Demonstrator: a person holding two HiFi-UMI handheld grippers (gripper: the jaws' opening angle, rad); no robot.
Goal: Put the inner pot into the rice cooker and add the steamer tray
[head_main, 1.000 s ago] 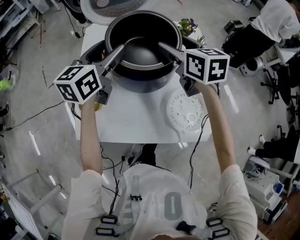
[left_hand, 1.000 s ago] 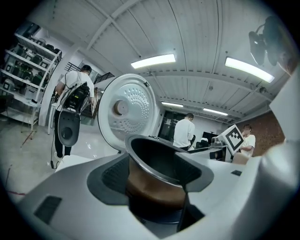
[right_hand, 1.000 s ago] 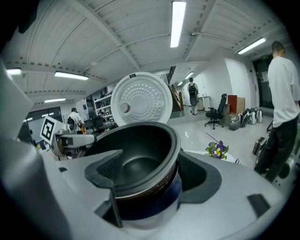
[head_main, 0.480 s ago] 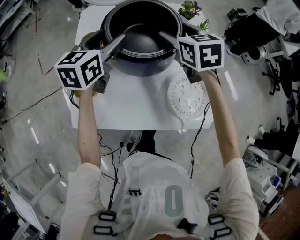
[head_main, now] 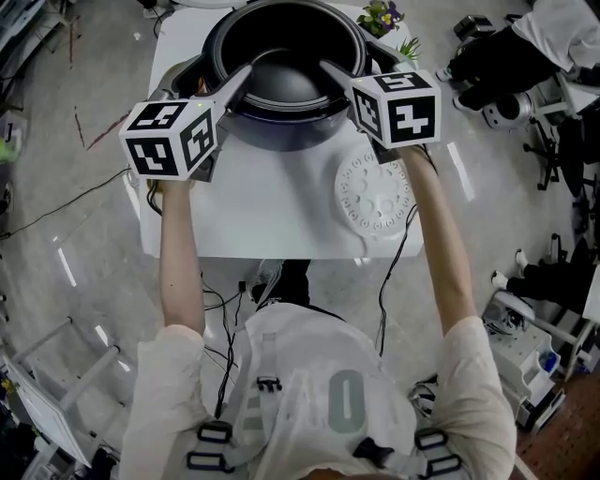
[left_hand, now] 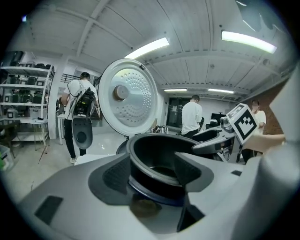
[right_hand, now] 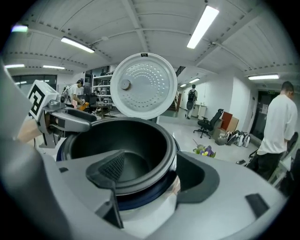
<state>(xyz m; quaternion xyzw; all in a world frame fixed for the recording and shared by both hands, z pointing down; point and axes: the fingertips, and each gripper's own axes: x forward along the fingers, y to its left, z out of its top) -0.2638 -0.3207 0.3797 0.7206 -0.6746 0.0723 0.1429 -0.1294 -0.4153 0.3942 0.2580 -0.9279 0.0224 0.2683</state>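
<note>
The pot (head_main: 281, 52) is down in the mouth of the cooker (head_main: 181, 80) at the far end of the white worktop (head_main: 262, 211). Its dark rim stands just above a blue band on the cooker. Whether it is fully seated cannot be told.

The left gripper (left_hand: 152, 163) has its jaws clamped across the near-left curve of the rim, one jaw outside the wall and the other dipped inside. The right gripper (right_hand: 150, 161) grips the opposite side the same way, with its left jaw inside the pot and its right jaw outside against the wall. Its jaws have just been closing a little, with the rim between them.

The cooker's lid (right_hand: 143, 84) stands open and upright behind the pot, its perforated inner plate facing the grippers.

The tray (head_main: 375, 199) – a white round disc with holes – lies flat on the worktop, just beside the cooker and under the right forearm, apart from the pot. A small bunch of flowers (head_main: 380, 17) sits at the far right corner.
</note>
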